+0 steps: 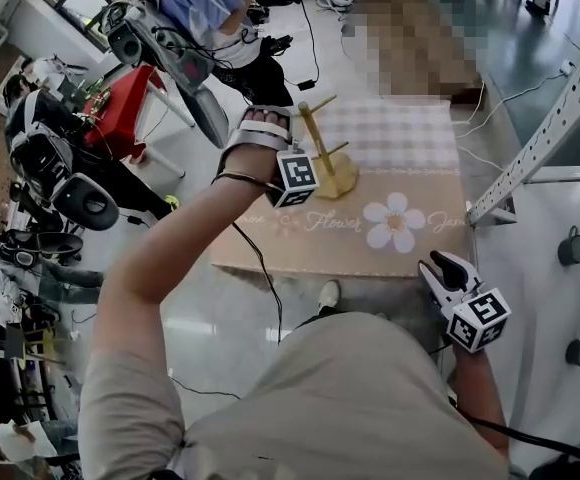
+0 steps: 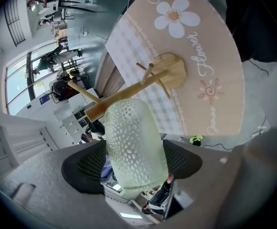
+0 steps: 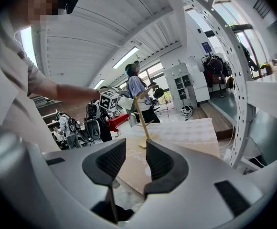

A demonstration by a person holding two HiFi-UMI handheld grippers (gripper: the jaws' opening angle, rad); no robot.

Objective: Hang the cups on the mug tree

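Observation:
A pale green dimpled glass cup (image 2: 134,147) sits between the jaws of my left gripper (image 2: 134,163), which is shut on it. In the head view that left gripper (image 1: 292,180) is raised just left of the wooden mug tree (image 1: 322,146). The mug tree (image 2: 129,92) lies right behind the cup, and its pegs are bare. It stands on a beige flower-print tablecloth (image 1: 270,248). My right gripper (image 1: 448,270) rests at the table's near right corner, jaws nearly touching with nothing between them. From the right gripper view, the mug tree (image 3: 141,118) and the cup (image 3: 125,104) appear far ahead.
A perforated metal strut (image 1: 540,138) slants along the table's right side. A person (image 1: 220,8) stands beyond the table's far left corner. Office chairs and gear (image 1: 80,198) crowd the floor at left. A cable (image 1: 265,288) hangs from my left arm.

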